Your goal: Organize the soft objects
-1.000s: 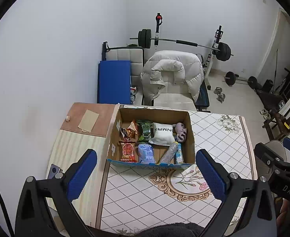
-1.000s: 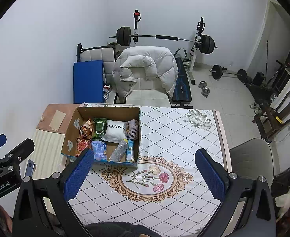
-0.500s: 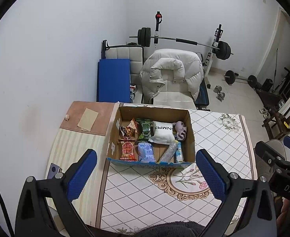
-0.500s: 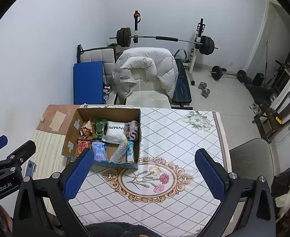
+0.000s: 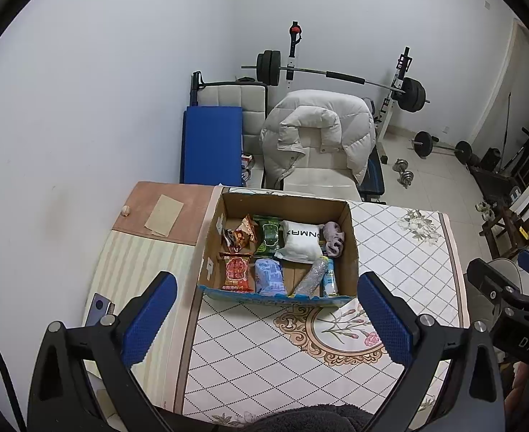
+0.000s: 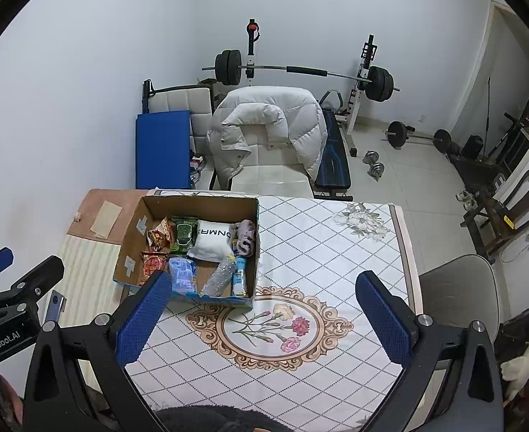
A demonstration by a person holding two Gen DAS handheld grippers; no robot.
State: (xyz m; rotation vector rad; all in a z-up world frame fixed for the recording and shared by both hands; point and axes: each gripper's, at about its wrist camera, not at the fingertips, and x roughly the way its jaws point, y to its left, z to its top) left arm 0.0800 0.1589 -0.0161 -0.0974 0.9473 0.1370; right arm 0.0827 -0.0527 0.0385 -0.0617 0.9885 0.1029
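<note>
1. The left gripper (image 5: 266, 297) and the right gripper (image 6: 262, 297) each carry ribbed blue pads on black frames. Both have their jaws spread wide and hold nothing, high above the table.
2. An open corrugated cardboard box (image 5: 350, 230) stands on the table's diamond-patterned cloth (image 5: 264, 342), near the far left of the cloth, its front edge just behind the round floral medallion (image 6: 275, 327).
3. The soft things lie inside the box: a white pillow-like pouch (image 5: 300, 243) printed with black letters, a crumpled mauve cloth (image 5: 332, 239) against the right wall, and a glossy red snack bag (image 5: 237, 273) beside a blue packet (image 5: 269, 277) at the front.
4. A crinkled clear bottle (image 5: 313, 277) lies slanted beside a small upright bottle (image 5: 330, 279).
5. Compared with a second ago, the box sits slightly lower and larger in the left wrist view; its contents are unmoved.
</note>
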